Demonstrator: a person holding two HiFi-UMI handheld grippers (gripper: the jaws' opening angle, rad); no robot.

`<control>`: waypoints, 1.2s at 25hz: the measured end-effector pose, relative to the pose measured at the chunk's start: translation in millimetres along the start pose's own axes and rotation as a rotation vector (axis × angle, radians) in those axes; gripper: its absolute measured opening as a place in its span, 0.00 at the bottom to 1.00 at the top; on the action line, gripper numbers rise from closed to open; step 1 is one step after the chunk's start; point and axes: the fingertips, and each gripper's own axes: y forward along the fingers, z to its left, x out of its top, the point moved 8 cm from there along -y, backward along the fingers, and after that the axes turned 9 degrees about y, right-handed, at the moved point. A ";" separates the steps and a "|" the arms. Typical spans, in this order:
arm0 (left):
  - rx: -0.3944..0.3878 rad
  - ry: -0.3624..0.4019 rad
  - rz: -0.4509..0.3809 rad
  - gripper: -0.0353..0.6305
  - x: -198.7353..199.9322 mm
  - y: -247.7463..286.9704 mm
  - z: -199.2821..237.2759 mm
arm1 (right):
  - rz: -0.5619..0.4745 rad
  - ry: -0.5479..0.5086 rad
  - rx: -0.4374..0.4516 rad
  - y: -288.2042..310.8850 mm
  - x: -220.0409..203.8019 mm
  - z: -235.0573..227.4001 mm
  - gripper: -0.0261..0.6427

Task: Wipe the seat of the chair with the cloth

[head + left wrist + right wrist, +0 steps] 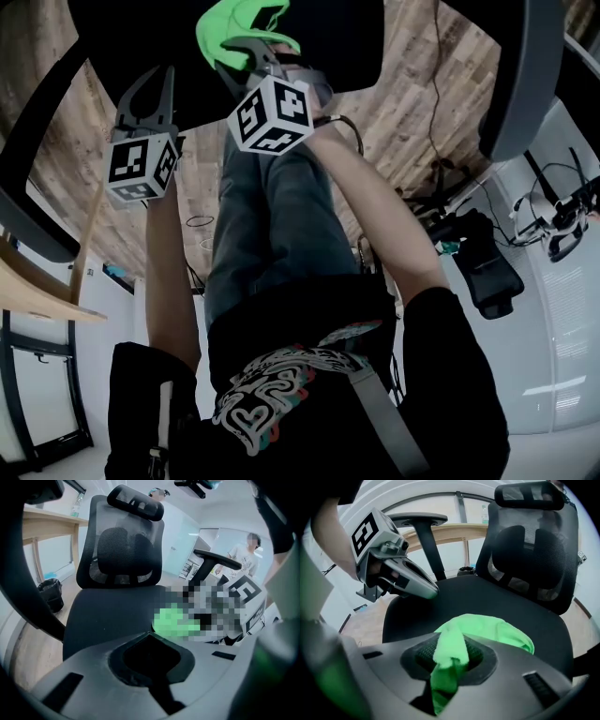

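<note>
1. The right gripper (452, 641) is clamped on one end of the green cloth (497, 632), with a bunched fold squeezed between its jaws.
2. The rest of the cloth lies spread on the front part of the black seat (487, 597) of the chair.
3. The left gripper (147, 635) has its jaws together with nothing in them. It hangs near the cloth, over the left side of the seat.
4. An armrest (417, 517) stands at the seat's left edge. The mesh backrest (529, 555) and headrest (534, 496) rise from its back edge.
5. Beyond the chair stands a wooden desk (47, 524), with a black bin (49, 595) on the floor beside it.
</note>
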 end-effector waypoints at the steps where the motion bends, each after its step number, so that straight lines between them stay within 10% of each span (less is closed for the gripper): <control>1: -0.007 0.005 0.002 0.06 1.8 3.2 -1.8 | 0.003 0.007 -0.009 -3.6 -3.4 -4.2 0.17; 30: -0.193 0.129 0.023 0.06 47.8 66.4 -47.7 | 0.055 0.202 -0.256 -97.1 -79.4 -74.5 0.17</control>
